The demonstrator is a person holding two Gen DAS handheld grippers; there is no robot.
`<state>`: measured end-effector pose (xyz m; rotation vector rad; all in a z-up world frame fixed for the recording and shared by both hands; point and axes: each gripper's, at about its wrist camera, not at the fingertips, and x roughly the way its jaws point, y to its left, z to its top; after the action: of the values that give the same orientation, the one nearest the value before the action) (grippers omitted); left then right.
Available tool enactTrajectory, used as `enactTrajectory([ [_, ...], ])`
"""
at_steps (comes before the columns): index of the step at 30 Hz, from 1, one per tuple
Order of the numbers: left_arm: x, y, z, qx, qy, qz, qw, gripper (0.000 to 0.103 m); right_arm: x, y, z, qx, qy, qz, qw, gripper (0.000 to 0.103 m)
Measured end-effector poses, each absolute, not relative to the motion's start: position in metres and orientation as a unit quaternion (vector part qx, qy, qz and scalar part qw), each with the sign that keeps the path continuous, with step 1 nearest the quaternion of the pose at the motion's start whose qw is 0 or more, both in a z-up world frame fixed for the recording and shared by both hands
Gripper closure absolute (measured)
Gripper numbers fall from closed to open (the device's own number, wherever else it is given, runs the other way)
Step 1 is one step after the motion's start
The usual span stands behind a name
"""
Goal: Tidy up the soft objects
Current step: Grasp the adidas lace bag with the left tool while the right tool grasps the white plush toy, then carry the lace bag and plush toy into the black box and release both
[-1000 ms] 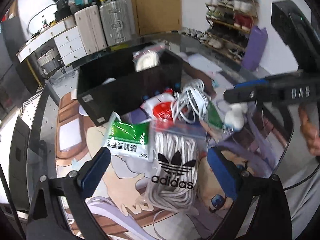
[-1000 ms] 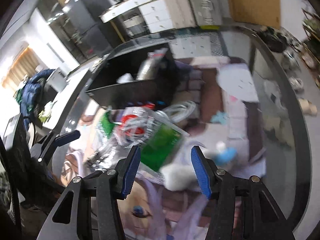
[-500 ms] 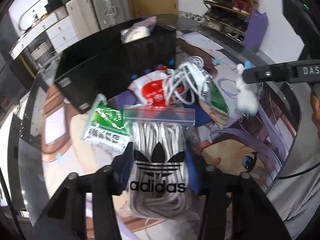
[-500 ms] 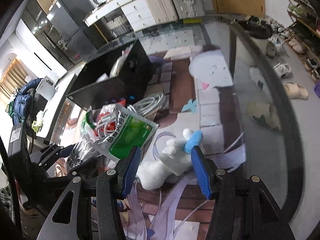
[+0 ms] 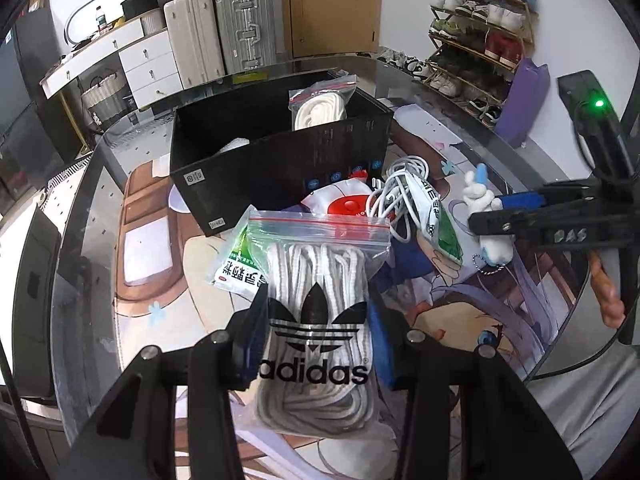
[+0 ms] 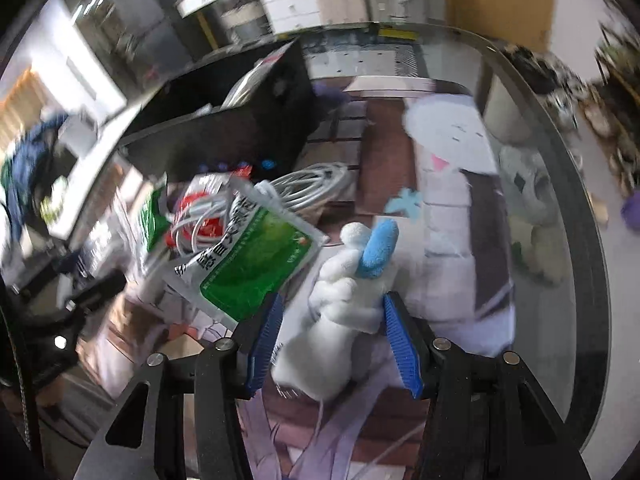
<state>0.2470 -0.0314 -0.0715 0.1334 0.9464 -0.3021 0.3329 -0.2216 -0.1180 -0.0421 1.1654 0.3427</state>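
Note:
A clear zip bag of white laces [image 5: 316,280] with a black logo sits between the blue pads of my left gripper [image 5: 316,340], which press on both its sides. A white plush toy with a blue ear [image 6: 344,300] lies on the printed mat. My right gripper [image 6: 333,304] straddles it, its jaws standing a little wider than the toy. The left wrist view shows this toy [image 5: 478,188] behind the right gripper [image 5: 500,210]. The open black box [image 5: 280,152] behind holds another bag of white laces [image 5: 320,108].
Between box and grippers lie a green sachet [image 6: 256,268], a second green sachet [image 5: 240,268], a coiled white cable [image 5: 400,192] and a red-and-white pouch [image 5: 344,204]. The glass table's rim [image 6: 580,240] curves right. A person's hand [image 5: 608,292] holds the right gripper.
My left jaws went from wide open to closed on the bag of laces. My right gripper came down over the plush toy, which now lies between its fingers.

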Motion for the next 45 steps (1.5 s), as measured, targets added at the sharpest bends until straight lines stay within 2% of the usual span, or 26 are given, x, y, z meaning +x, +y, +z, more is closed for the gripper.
enactTrajectory([
  [1, 0.248, -0.031, -0.073, 0.064, 0.454, -0.144, 0.877, 0.060, 0.333, -0.216, -0.121, -0.031, 0.551, 0.167, 0.817, 0.049],
  [4, 0.250, -0.029, -0.072, 0.062, 0.455, -0.140, 0.877, 0.060, 0.327, -0.207, -0.121, -0.059, 0.544, 0.176, 0.818, 0.071],
  [7, 0.252, -0.027, -0.069, 0.059, 0.450, -0.136, 0.881, 0.060, 0.324, -0.209, -0.117, -0.044, 0.544, 0.193, 0.816, 0.074],
  [35, 0.235, -0.028, -0.034, 0.049, 0.398, -0.138, 0.905, 0.060, 0.291, -0.179, -0.054, -0.040, 0.459, 0.245, 0.853, 0.075],
  [45, 0.233, -0.025, -0.013, 0.042, 0.367, -0.126, 0.921, 0.060, 0.285, -0.166, -0.021, -0.036, 0.405, 0.261, 0.876, 0.075],
])
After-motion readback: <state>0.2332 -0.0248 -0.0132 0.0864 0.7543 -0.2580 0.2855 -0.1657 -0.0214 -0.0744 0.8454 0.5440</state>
